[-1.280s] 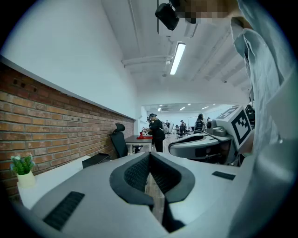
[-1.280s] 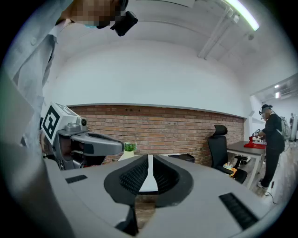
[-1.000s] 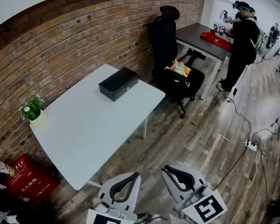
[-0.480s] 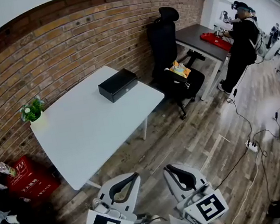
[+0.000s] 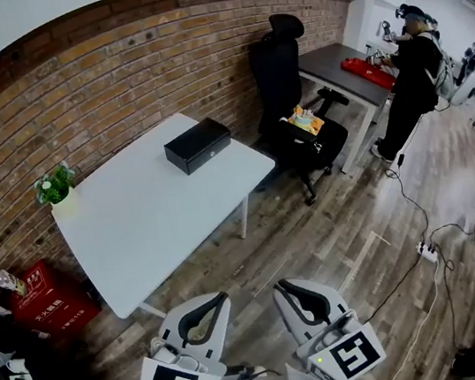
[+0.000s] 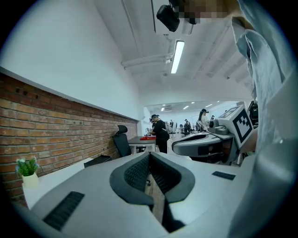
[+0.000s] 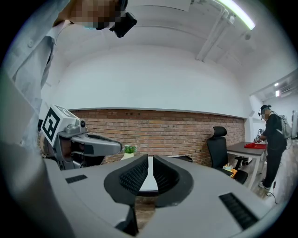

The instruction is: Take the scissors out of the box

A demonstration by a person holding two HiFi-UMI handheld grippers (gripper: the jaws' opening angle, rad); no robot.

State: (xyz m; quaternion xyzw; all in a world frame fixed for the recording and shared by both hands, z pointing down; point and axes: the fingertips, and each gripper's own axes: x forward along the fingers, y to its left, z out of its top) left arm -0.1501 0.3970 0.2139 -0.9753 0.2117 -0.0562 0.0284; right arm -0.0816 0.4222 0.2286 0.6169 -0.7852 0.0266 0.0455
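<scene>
A closed black box (image 5: 198, 143) sits near the far edge of the white table (image 5: 154, 225); the scissors are not visible. Both grippers hang low in the head view, over the wooden floor and well short of the table. My left gripper (image 5: 220, 297) is shut with nothing in it, its jaws closed to a thin slit in the left gripper view (image 6: 150, 156). My right gripper (image 5: 281, 288) is beside it, also shut and empty (image 7: 149, 161). The box shows small and far off in the left gripper view (image 6: 97, 161).
A small potted plant (image 5: 57, 187) stands on the table's left corner. A black office chair (image 5: 290, 78) is right of the table. A red crate (image 5: 46, 301) lies on the floor at left. A person (image 5: 412, 69) stands at a grey desk (image 5: 346, 72). A power strip with cables (image 5: 426, 249) lies on the floor.
</scene>
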